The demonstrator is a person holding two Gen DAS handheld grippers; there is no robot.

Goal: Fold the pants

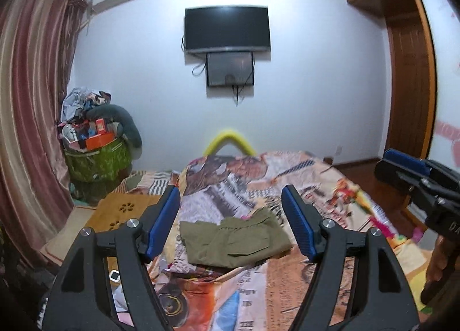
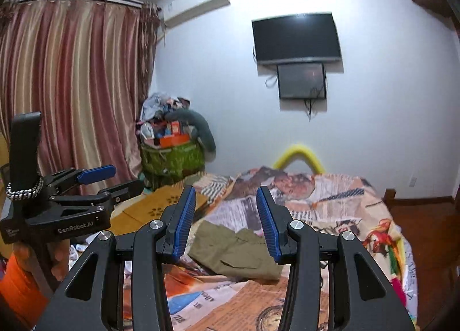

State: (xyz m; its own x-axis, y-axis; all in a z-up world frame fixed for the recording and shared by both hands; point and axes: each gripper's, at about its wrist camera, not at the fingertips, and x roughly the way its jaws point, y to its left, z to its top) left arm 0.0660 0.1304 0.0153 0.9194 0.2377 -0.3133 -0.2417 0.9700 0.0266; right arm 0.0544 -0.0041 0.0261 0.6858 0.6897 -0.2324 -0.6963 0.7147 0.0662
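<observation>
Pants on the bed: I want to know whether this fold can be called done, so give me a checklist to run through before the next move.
1. Pants lie folded into a compact block on the bedspread: ok.
2. Left hand-held gripper open, nothing between its pads: ok.
3. Right hand-held gripper open, holding nothing: ok.
4. Both grippers lifted clear of the cloth: ok.
5. Top edge lies flat: not ok, it looks rumpled.
6. Layers underneath aligned: cannot tell.

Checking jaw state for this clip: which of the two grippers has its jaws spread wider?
The left gripper: its blue pads stand far apart, framing the folded pants. The right gripper shows a narrower gap. Neither holds anything.
</observation>
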